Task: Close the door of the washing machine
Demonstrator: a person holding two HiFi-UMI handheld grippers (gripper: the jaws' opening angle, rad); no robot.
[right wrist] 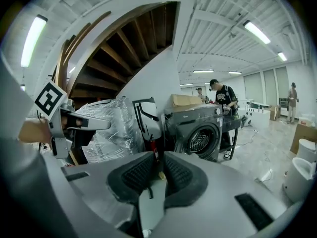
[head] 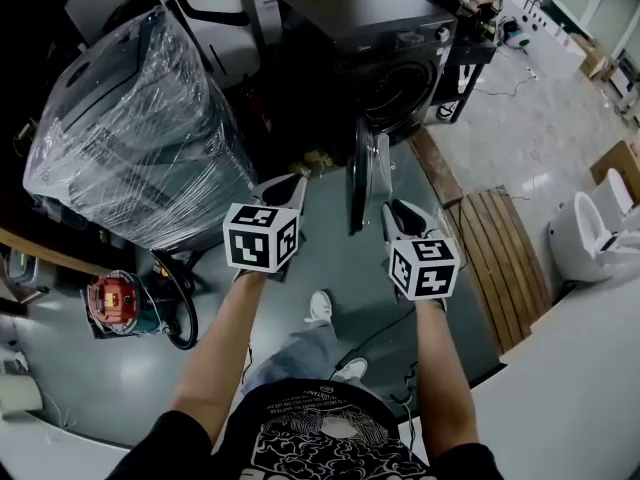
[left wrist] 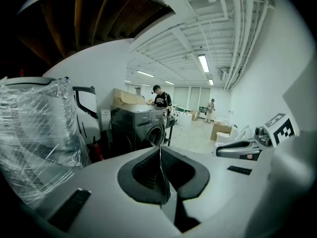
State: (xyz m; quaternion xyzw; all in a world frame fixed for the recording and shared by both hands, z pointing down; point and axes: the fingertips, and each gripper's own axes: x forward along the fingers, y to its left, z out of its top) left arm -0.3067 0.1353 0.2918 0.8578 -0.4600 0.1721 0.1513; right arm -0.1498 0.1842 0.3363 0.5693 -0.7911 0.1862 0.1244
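jaws of the left gripper [left wrist: 160,151] are pressed together and hold nothing; those of the right gripper [right wrist: 157,158] stand a thin slit apart, also with nothing between them. the washing machine [head: 395,53] stands ahead on the floor, and its door [head: 358,173] hangs wide open, edge-on in the head view, not touched by either gripper. so no part of the closing is done; i judge the whole push is left. i count one machine, one door, two grippers, one film-wrapped appliance [head: 140,128].
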